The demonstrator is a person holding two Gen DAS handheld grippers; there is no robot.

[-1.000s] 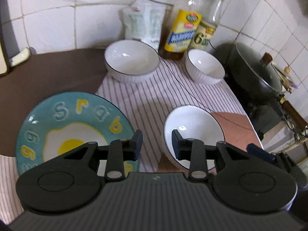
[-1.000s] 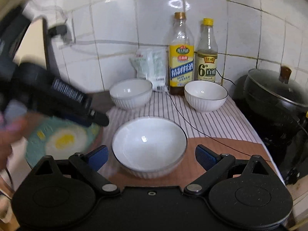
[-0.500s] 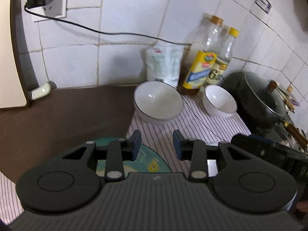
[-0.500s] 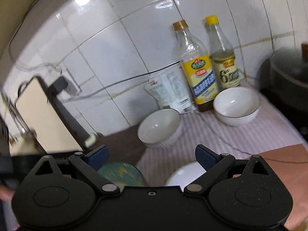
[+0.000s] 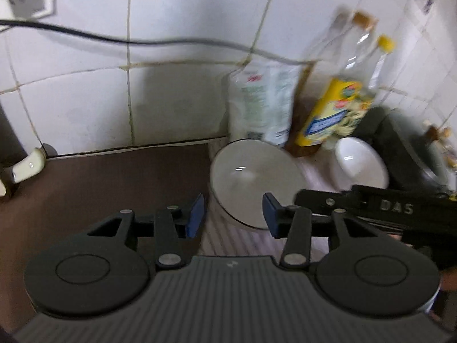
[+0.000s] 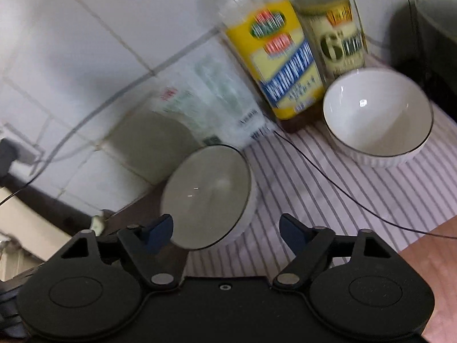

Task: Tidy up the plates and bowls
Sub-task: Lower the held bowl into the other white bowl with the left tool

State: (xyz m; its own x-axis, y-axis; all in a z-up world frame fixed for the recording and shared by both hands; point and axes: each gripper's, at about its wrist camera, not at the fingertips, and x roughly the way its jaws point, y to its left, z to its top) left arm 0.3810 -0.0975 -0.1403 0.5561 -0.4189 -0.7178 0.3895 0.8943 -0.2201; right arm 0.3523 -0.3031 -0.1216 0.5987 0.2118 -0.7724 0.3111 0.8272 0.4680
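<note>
Both grippers close in on the wide white ceramic bowl with a thin dark rim (image 6: 208, 197), which sits at the edge of the striped cloth (image 6: 328, 188) on the desk, just in front of the clear plastic packet (image 6: 211, 97) leaning on the tiled wall. The right gripper (image 6: 227, 233) is spread with its jaws closing, the bowl's near rim between them but untouched. The left gripper (image 5: 232, 214) is partly spread, jaws opening, empty, the same bowl (image 5: 254, 180) just beyond its tips. A smaller white ribbed bowl (image 6: 377, 120) stands to that bowl's right, beside the yellow-labelled oil bottle (image 6: 282, 65). The risk, as I judge it: the views are blurred by fast motion, so the two grippers could collide over the bowl, or a pad could clip its rim and shove it into the packet and bottle
</note>
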